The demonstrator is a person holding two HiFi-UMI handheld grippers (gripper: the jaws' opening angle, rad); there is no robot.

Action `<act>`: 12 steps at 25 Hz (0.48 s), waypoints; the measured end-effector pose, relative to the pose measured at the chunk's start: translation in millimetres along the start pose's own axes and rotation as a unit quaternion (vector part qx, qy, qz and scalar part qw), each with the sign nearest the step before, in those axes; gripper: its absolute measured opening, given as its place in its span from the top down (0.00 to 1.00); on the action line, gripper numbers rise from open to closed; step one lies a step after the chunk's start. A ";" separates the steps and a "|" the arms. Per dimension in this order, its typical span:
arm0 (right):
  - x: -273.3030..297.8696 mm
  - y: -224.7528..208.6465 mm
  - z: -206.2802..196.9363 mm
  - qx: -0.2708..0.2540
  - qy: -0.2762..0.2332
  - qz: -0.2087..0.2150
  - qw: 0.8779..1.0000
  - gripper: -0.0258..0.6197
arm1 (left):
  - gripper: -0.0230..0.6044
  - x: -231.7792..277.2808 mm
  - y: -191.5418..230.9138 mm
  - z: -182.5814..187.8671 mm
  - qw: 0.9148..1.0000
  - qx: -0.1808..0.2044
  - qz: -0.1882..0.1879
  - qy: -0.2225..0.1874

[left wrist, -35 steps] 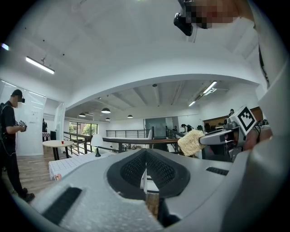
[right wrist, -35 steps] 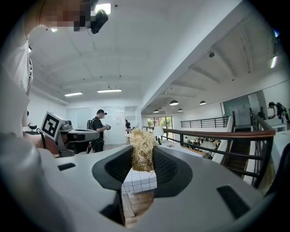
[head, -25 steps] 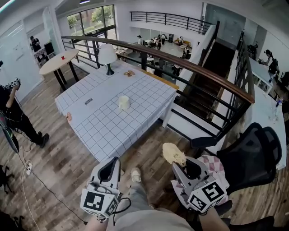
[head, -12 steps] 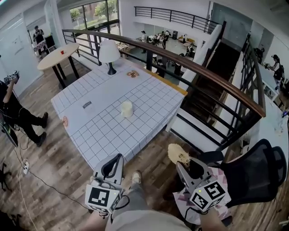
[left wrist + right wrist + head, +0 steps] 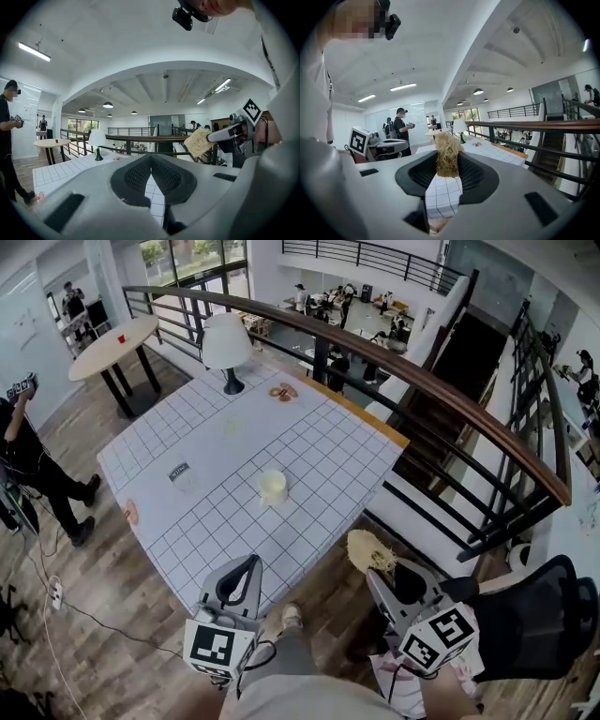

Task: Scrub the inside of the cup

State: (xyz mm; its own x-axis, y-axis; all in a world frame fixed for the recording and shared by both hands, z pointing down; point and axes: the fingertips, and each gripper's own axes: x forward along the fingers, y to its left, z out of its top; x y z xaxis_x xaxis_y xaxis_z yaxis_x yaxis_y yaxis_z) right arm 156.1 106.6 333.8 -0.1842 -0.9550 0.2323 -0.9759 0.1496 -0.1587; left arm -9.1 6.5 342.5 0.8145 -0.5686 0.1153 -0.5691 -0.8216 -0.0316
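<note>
The left gripper (image 5: 249, 564) is held low in front of the near corner of the table (image 5: 330, 451), its jaws pressed together with nothing between them; the right gripper (image 5: 382, 576) is beside it, over the wooden floor (image 5: 112, 615), clamped on a straw-coloured fibrous scrubber (image 5: 367, 550) that sticks out past its tips. The cream cup (image 5: 273, 487) stands upright on the white grid-patterned tablecloth, in the nearer half of the table, well apart from both grippers, with open cloth all round it. Farther back on the same table stands a lamp (image 5: 226, 341) with a white shade; beyond that is a round table (image 5: 114, 341). A dark wooden handrail (image 5: 441, 395) runs along the table's far side; a black office chair (image 5: 525, 610) is at the person's right. A person in black (image 5: 23, 460) stands by the wall at the left.
</note>
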 end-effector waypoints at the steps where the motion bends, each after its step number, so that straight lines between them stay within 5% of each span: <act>1: 12.6 -2.3 4.4 0.000 0.002 0.002 1.000 0.76 | 0.94 8.2 8.9 0.7 1.000 0.000 0.001 0.000; 12: 137.4 -13.3 43.3 -0.026 0.031 0.029 0.999 0.76 | 0.94 73.2 77.3 -10.9 0.999 -0.022 -0.015 0.039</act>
State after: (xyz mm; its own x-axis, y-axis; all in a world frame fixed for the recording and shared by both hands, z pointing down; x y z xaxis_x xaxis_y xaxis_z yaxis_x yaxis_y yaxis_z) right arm 148.9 -37.6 326.3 -0.2459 -0.9267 0.2841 -0.9679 0.2190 -0.1232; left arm 5.3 -98.2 359.3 0.8206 -0.5379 0.1930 -0.5507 -0.8345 0.0158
